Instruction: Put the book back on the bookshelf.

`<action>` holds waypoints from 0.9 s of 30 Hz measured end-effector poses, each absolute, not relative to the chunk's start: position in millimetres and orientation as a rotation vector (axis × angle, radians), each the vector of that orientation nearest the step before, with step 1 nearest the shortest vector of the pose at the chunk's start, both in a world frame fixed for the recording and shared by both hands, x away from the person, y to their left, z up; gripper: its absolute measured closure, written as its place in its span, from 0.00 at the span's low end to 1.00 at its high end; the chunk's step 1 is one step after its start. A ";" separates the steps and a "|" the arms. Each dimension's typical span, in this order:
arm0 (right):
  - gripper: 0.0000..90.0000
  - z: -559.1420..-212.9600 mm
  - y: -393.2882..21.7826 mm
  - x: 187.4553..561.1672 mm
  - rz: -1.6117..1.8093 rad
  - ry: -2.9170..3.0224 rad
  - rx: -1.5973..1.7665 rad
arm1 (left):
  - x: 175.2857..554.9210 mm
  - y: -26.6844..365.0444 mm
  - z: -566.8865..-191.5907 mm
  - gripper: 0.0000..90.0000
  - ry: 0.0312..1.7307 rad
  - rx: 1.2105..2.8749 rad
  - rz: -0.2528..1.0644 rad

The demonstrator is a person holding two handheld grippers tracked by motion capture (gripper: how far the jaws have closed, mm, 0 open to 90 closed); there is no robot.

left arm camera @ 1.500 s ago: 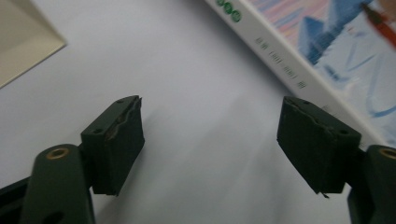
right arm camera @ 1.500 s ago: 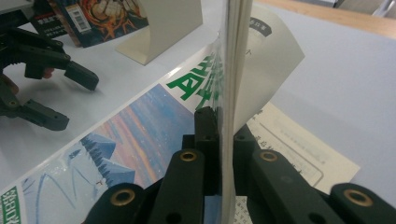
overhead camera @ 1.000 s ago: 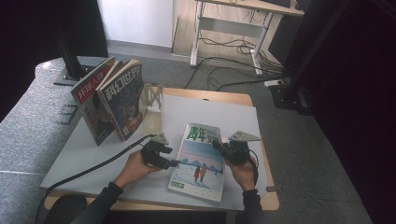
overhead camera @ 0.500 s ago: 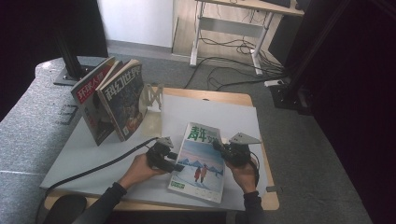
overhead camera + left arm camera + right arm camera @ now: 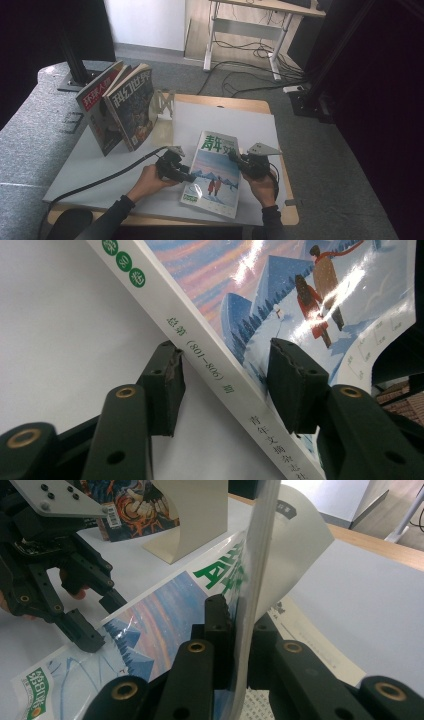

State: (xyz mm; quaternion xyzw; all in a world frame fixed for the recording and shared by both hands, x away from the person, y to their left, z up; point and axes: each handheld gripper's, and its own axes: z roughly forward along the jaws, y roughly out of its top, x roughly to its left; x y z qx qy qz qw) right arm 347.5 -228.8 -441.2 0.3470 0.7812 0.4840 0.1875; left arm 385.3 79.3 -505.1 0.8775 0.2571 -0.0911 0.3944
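Your left claw (image 5: 186, 176) lies low over the worktop, its jaws half apart and just closing in, one pad (image 5: 167, 385) on each side of an edge without pressing it. Your right claw (image 5: 235, 159) is clamped tight on a thin sheet, forearms reaching in from below

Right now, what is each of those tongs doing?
Left tongs: open, just been closing around the spine of the magazine, pads not yet pressing.
Right tongs: shut on the magazine's lifted cover.
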 end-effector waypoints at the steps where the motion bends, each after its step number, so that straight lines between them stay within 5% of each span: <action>1: 0.91 -441.2 -229.3 347.6 1.361 2.200 0.978 | 385.4 79.7 -505.0 0.56 0.653 2.222 -0.238; 15: 0.90 -446.0 -239.4 355.7 1.315 2.199 1.076 | 381.2 78.7 -495.2 0.65 0.608 2.209 -0.225; 27: 0.90 -406.3 -227.0 362.4 1.346 2.084 0.991 | 382.0 91.4 -467.8 0.68 0.588 2.109 -0.008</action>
